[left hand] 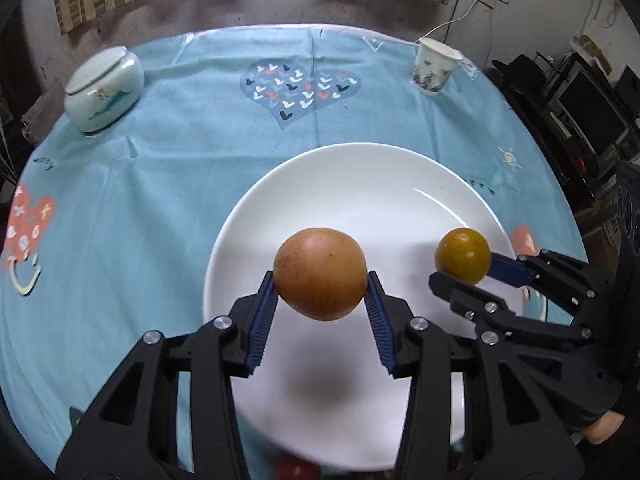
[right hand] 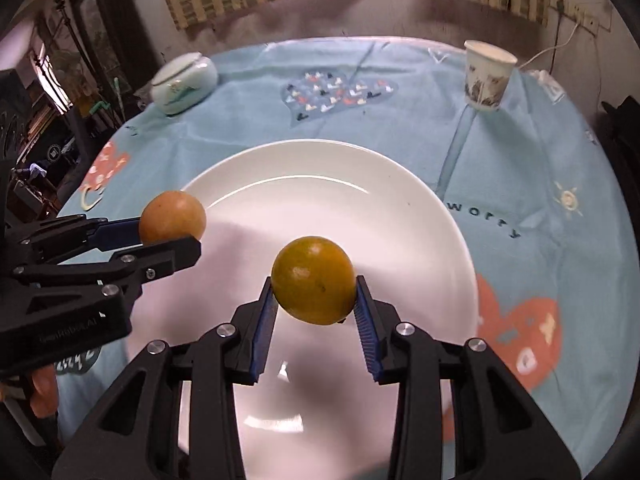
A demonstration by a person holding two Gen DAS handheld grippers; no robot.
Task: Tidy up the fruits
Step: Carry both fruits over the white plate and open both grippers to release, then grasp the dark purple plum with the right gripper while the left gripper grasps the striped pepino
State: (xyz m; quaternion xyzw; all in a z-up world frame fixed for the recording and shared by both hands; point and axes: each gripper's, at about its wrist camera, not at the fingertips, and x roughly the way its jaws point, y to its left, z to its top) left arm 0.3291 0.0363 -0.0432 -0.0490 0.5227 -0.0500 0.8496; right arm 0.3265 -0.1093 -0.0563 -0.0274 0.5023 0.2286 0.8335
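My left gripper (left hand: 320, 280) is shut on a brownish-orange round fruit (left hand: 320, 274), held in the air above the white plate (left hand: 360, 184). To its right my right gripper (left hand: 464, 270) grips a smaller yellow-green citrus (left hand: 463, 255) over the plate's right rim. In the right wrist view the right gripper (right hand: 314, 286) is shut on that yellow-green citrus (right hand: 314, 280) above the white plate (right hand: 320, 168). The left gripper (right hand: 172, 232) comes in from the left with the brownish-orange fruit (right hand: 173, 218) over the plate's left rim. The plate itself holds nothing.
A pale green lidded jar (left hand: 103, 89) stands at the far left of the blue tablecloth (left hand: 160, 184). A paper cup (left hand: 436, 66) stands at the far right. A red fruit (left hand: 296, 470) peeks out at the plate's near edge. Dark furniture (left hand: 580, 112) crowds the right side.
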